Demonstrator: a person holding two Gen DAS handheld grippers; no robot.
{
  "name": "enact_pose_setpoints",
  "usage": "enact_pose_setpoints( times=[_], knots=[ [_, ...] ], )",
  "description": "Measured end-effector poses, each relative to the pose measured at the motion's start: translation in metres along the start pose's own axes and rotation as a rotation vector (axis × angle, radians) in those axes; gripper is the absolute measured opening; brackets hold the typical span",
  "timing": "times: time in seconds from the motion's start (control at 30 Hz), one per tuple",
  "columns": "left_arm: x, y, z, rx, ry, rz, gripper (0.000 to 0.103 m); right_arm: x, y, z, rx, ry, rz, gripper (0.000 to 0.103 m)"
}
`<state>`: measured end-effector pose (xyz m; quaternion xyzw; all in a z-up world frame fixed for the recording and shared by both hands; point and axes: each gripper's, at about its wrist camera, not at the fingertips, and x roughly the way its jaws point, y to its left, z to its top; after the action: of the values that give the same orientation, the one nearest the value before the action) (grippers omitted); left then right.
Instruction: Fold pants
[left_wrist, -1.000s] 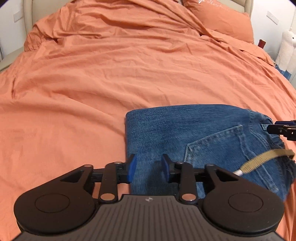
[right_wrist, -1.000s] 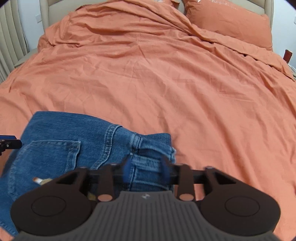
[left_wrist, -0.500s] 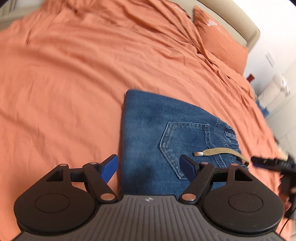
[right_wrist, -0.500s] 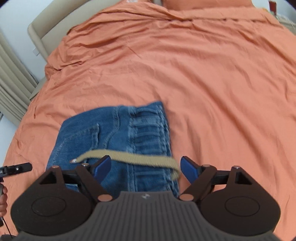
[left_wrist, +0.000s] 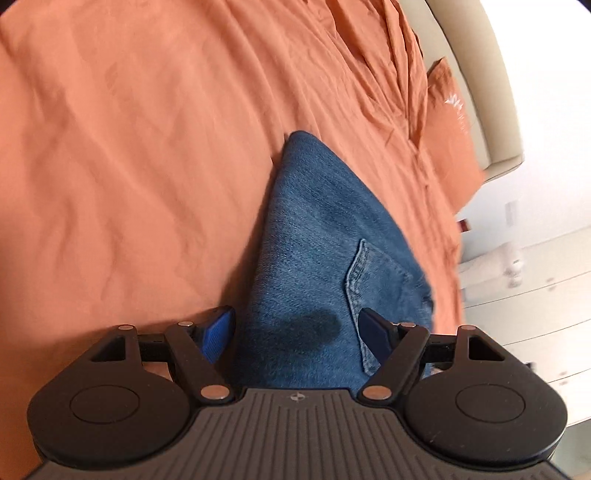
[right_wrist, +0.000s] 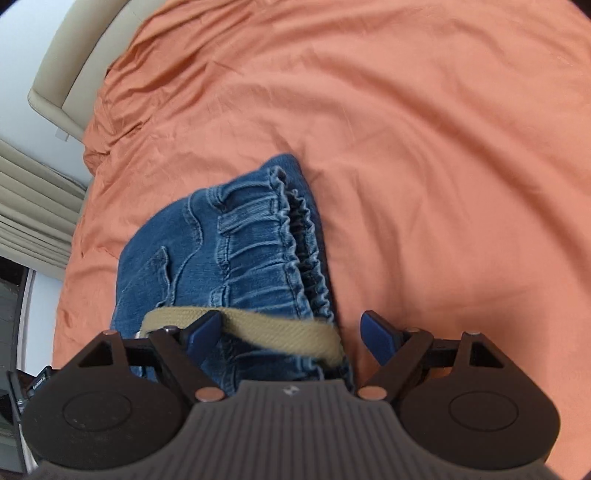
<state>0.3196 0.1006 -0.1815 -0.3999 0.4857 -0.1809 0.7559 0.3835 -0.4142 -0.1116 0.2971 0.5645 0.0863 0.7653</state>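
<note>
The folded blue jeans (left_wrist: 317, 236) lie on the orange bedspread (left_wrist: 129, 147), back pocket up. My left gripper (left_wrist: 299, 330) is open above their left folded edge, its blue pads on either side of the denim and apart from it. In the right wrist view the jeans (right_wrist: 236, 251) show their elastic waistband and a khaki drawstring strap (right_wrist: 266, 330) lying across it. My right gripper (right_wrist: 291, 332) is open over the waistband end, holding nothing.
An orange pillow (left_wrist: 450, 110) and the beige headboard (left_wrist: 491, 92) lie at the far end of the bed. Beige curtains (right_wrist: 33, 206) hang at the left. White furniture (left_wrist: 535, 273) stands past the bed's right edge.
Both grippers went from nearly shut to wide open, letting go of the jeans. Both have since tilted and rolled, looking down more steeply on the folded jeans.
</note>
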Motion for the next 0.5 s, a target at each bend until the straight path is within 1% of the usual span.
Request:
enact_pose_setpoints(
  times=[0.13, 0.2, 0.27, 0.33, 0.4, 0.43, 0.47, 0.5],
  knots=[
    [0.012, 0.006, 0.006, -0.02, 0.016, -0.058, 0.088, 0.018, -0.003, 0.005, 0.018, 0.032, 0.071, 0.083],
    [0.018, 0.004, 0.009, -0.021, 0.029, -0.066, 0.081, 0.024, -0.004, 0.007, 0.036, 0.033, 0.096, 0.083],
    [0.022, 0.002, 0.01, -0.007, 0.044, -0.043, 0.062, 0.028, -0.006, 0.009, 0.055, 0.028, 0.115, 0.081],
    [0.025, -0.002, 0.01, 0.008, 0.061, -0.018, 0.05, 0.031, -0.003, 0.01, 0.042, 0.032, 0.112, 0.073],
    [0.025, -0.009, 0.009, 0.042, 0.059, 0.016, 0.04, 0.029, 0.003, 0.01, 0.012, 0.033, 0.106, 0.059],
    [0.024, -0.012, 0.009, 0.053, 0.055, 0.034, 0.034, 0.028, 0.006, 0.01, -0.003, 0.032, 0.103, 0.053],
    [0.022, -0.015, 0.008, 0.06, 0.052, 0.042, 0.026, 0.025, 0.011, 0.009, -0.023, 0.028, 0.093, 0.051],
    [0.018, -0.018, 0.008, 0.075, 0.043, 0.044, 0.022, 0.022, 0.016, 0.009, -0.044, 0.022, 0.082, 0.047]
  ],
)
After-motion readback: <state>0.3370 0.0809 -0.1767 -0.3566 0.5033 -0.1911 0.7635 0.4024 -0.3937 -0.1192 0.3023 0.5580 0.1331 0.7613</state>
